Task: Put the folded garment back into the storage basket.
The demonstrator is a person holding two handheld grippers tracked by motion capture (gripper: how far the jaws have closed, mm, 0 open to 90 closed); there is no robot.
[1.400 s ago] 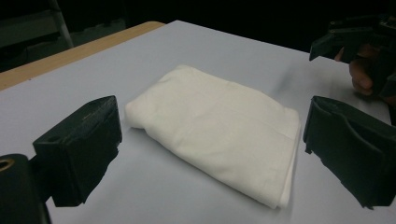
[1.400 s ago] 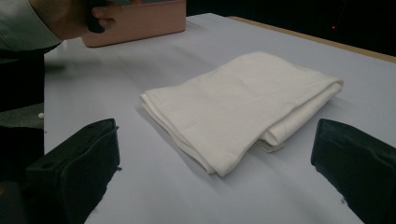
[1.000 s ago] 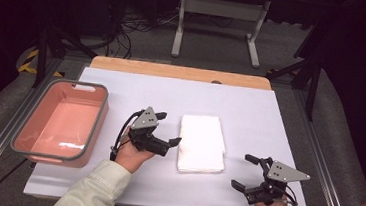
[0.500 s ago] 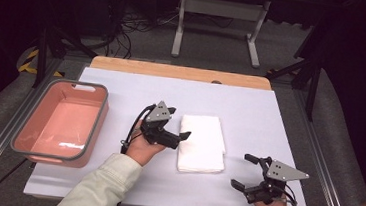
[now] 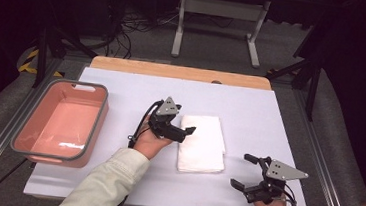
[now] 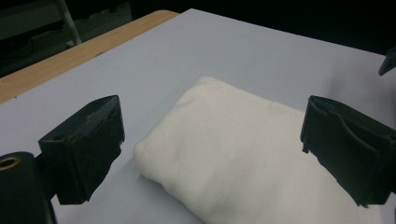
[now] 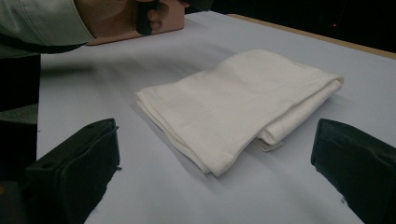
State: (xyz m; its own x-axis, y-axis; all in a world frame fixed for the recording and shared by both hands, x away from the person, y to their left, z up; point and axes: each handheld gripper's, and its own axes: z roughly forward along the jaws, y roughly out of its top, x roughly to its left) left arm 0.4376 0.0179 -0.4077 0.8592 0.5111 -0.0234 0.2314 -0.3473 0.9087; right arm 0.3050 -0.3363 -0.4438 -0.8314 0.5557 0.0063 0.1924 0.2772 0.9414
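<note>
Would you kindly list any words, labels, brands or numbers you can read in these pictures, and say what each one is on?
None can be read: the towel, pink bin, white table and both grippers, left and right, bear no legible text.
The black-and-yellow floor tape is only stripes.

White table (image 5: 270, 115): folded cloth (image 5: 202, 144), pink tub (image 5: 93, 125).

white cloth (image 5: 202, 143), pink bin (image 5: 61, 122), black claws
</note>
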